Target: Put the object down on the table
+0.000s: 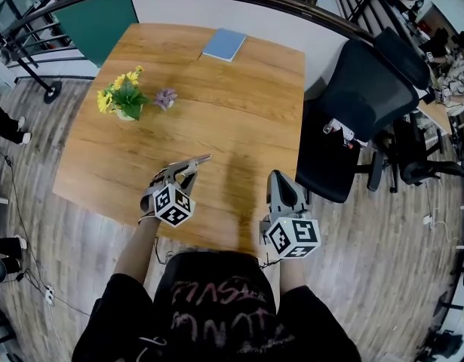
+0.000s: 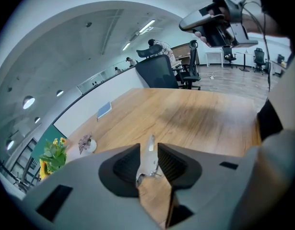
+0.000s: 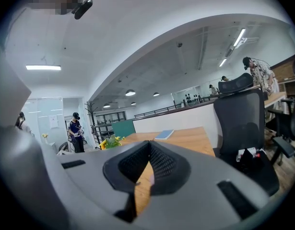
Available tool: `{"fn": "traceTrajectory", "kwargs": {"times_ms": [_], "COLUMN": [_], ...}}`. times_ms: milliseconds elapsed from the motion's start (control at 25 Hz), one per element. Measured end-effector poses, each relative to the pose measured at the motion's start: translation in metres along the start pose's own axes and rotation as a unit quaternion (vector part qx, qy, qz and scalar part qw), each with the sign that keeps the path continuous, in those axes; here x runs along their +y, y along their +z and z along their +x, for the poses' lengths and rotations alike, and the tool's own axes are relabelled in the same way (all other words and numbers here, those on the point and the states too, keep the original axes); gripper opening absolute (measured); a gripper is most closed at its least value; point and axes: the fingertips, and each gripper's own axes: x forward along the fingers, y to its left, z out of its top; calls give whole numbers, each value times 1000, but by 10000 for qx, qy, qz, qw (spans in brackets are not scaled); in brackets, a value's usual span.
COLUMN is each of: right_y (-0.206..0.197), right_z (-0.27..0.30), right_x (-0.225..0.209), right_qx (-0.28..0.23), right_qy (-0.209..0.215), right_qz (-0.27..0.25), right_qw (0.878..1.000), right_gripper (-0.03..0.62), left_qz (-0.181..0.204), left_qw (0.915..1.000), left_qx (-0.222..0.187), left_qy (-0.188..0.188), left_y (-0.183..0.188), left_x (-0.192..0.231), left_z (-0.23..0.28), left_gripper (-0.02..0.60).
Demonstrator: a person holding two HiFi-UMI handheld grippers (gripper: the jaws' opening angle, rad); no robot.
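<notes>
A slim silver metal object (image 2: pixel 149 152) sits between the pads of my left gripper (image 2: pixel 148 158), which is shut on it. From the head view its tip (image 1: pixel 201 159) pokes out past the left gripper (image 1: pixel 188 166), above the near part of the wooden table (image 1: pixel 239 104). The left gripper points downward and to the right. My right gripper (image 1: pixel 281 179) hovers over the table's near right edge. Its pads (image 3: pixel 137 164) meet at the tip, shut, with nothing between them.
A pot of yellow flowers (image 1: pixel 123 96) and a small purple plant (image 1: pixel 165 98) stand at the table's left. A blue book (image 1: pixel 224 44) lies at the far edge. A black office chair (image 1: pixel 367 104) stands to the right of the table. People stand in the background.
</notes>
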Motion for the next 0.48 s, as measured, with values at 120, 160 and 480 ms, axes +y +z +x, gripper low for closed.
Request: {"fn": "traceTrajectory", "kwargs": {"times_ms": [120, 160, 480], "right_y": [0, 0, 1], "right_z": [-4, -5, -12], "right_x": [0, 0, 2], "right_qx": [-22, -28, -81], "right_qy": [2, 3, 15], "right_qz": [-9, -10, -10], "right_qw": [10000, 10000, 10000], "right_gripper": [6, 5, 6], "left_qz": [-175, -241, -834], "left_qw": [9996, 9993, 9917], "left_qx": [-163, -220, -678], "left_qy": [143, 196, 711], "left_y": [6, 9, 24], "left_x": [5, 8, 31], "left_z": [-12, -16, -55], "left_gripper": [120, 117, 70]}}
